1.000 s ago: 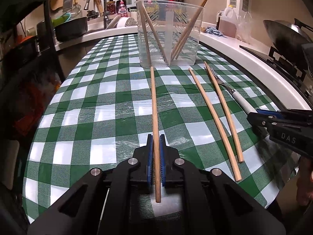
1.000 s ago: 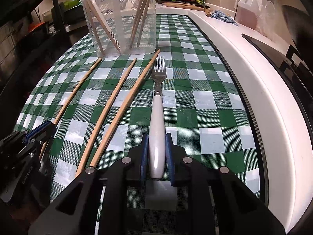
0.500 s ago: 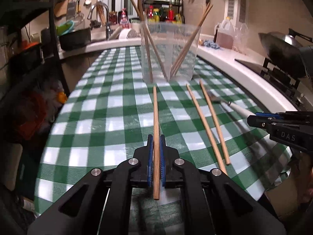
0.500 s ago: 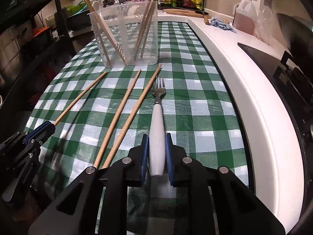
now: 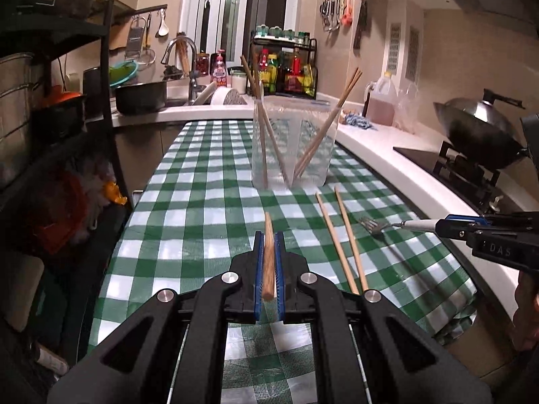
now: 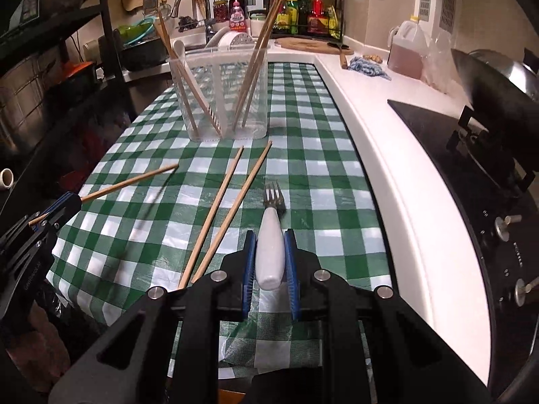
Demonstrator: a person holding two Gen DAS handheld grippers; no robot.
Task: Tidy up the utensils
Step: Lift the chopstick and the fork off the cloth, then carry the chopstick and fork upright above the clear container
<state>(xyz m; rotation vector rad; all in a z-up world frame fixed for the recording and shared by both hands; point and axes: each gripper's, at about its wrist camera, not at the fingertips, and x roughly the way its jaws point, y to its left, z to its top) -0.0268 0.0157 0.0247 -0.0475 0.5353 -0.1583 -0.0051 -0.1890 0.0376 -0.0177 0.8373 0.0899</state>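
My left gripper [image 5: 268, 235] is shut on a wooden chopstick [image 5: 268, 262], lifted clear of the green checked tablecloth [image 5: 188, 208]; in the right wrist view that chopstick [image 6: 128, 181] juts out from the left gripper [image 6: 72, 200]. My right gripper [image 6: 268, 235] is shut on the white handle of a fork [image 6: 271, 245], raised with its tines forward; the same fork [image 5: 387, 225] shows in the left wrist view, held by the right gripper [image 5: 444, 225]. Two more chopsticks [image 6: 229, 202] lie on the cloth. A clear plastic utensil holder [image 6: 222, 94] stands further back with several chopsticks in it.
A white counter [image 6: 387, 155] runs along the right with a stove [image 6: 471, 168] and a wok [image 5: 478, 128]. A sink with a faucet [image 5: 188, 67], a spice rack [image 6: 303, 6] and an oil jug [image 6: 407, 50] stand behind. A dark shelf [image 5: 50, 101] lines the left.
Both grippers have risen off the table, the left lifting its chopstick and the right lifting the fork. The views now tilt up and show more of the kitchen.
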